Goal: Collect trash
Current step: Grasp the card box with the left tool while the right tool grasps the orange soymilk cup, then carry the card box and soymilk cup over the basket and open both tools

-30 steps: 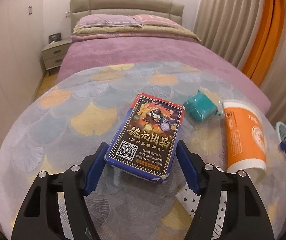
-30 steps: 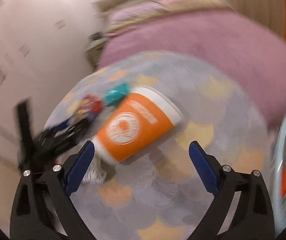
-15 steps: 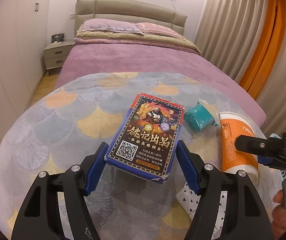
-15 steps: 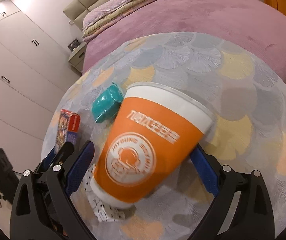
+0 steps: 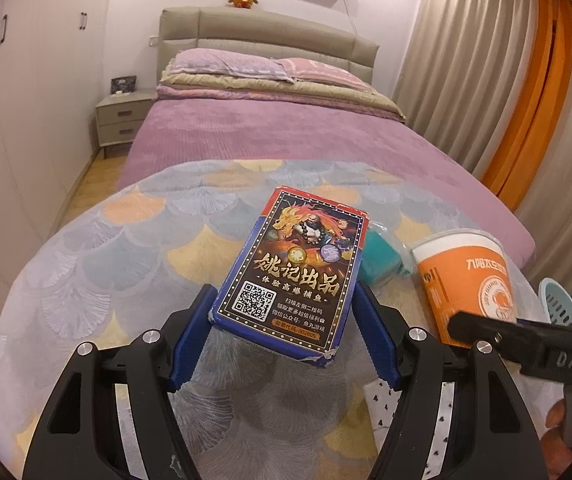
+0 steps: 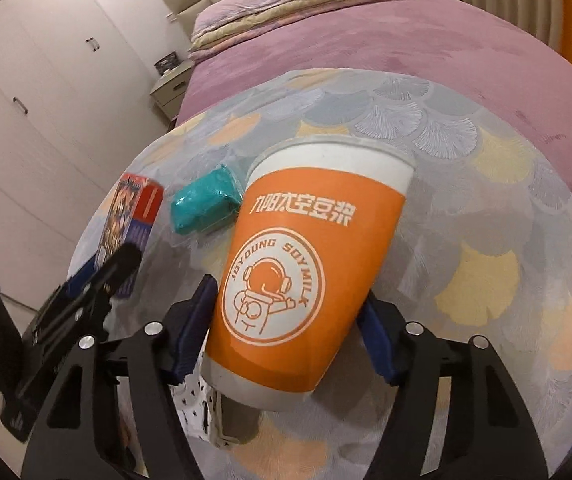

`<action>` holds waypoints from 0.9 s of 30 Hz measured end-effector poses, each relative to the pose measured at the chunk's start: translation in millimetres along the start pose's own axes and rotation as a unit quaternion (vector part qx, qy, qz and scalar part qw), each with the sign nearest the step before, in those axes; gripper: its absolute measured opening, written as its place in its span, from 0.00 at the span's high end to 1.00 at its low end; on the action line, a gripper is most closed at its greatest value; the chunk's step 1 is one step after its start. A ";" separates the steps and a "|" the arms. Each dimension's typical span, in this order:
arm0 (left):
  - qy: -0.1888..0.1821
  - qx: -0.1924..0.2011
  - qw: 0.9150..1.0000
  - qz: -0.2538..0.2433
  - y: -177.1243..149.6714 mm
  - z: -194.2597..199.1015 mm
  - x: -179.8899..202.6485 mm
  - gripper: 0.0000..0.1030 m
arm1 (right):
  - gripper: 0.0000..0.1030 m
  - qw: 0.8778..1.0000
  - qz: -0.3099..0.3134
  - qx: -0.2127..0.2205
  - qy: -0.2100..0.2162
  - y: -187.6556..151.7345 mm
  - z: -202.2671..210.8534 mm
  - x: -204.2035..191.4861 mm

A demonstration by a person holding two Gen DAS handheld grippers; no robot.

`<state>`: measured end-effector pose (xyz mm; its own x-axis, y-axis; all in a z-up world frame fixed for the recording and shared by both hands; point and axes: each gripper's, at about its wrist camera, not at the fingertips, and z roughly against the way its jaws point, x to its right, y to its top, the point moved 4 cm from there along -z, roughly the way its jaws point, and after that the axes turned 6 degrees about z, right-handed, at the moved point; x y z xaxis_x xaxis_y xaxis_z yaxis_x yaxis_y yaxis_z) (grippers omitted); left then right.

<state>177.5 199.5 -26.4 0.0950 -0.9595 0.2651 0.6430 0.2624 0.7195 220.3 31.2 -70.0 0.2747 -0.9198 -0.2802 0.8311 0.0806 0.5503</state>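
Round table (image 6: pixel 485 184): cup (image 6: pixel 293 272) mid-surface

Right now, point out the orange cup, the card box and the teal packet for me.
orange cup (image 6: pixel 286 280), right wrist view, on its round astronaut logo.
card box (image 5: pixel 297 276), left wrist view, on its printed top face.
teal packet (image 6: pixel 204 204), right wrist view, on its wrapped top.

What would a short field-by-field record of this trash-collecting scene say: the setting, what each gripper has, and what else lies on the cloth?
setting: bedroom, patterned cloth spread over the foot of a purple bed
left gripper: shut on playing-card box, which is lifted off the cloth
right gripper: jaws just closed in, pads against orange paper cup
loose on cloth: teal wrapped packet, behind the cup
under the cup: white wrapper with small black shapes
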 end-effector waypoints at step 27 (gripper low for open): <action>-0.153 0.031 0.984 -0.080 -35.8 92.7 201.4 0.35 | 0.39 0.973 -0.027 0.166 -0.159 -63.1 205.1 128.4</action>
<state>103.2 6.3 60.7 -0.2434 -0.9158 0.3195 0.5829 0.1252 0.8029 104.0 -170.8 20.6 0.0279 -0.9958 -0.0872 0.6239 -0.0508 0.7799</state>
